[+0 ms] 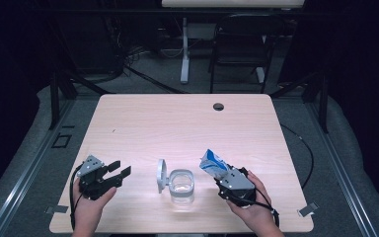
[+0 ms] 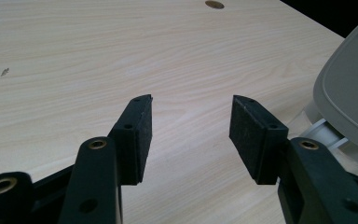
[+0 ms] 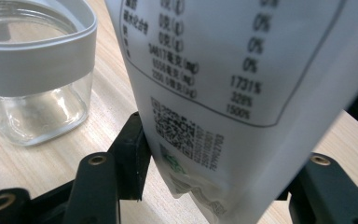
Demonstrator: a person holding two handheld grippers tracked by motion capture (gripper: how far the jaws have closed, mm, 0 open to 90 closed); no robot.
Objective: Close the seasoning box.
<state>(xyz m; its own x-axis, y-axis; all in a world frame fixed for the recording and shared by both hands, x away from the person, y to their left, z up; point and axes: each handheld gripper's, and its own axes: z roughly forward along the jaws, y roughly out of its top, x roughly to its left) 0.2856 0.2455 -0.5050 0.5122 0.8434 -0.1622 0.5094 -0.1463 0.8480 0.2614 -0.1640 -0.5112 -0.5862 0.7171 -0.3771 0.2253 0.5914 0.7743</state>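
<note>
A clear glass jar (image 1: 182,186) with a grey rim stands at the table's front middle, its grey lid (image 1: 162,175) flipped up on its left side. My right gripper (image 1: 222,174) is shut on a blue and white pouch (image 1: 213,163), held just right of the jar and tilted up to the left. In the right gripper view the pouch (image 3: 223,88) sits between the jaws, printed label facing the camera, with the jar (image 3: 32,70) close at the left. My left gripper (image 1: 120,169) rests open at the front left with nothing between its pads (image 2: 142,135); the lid (image 2: 349,102) shows to its right.
The light wooden table (image 1: 177,123) has a round cable hole (image 1: 218,106) near its far edge. Beyond it stand a dark chair (image 1: 239,49) and a white desk leg (image 1: 184,49). A cable (image 1: 306,148) trails off the right side.
</note>
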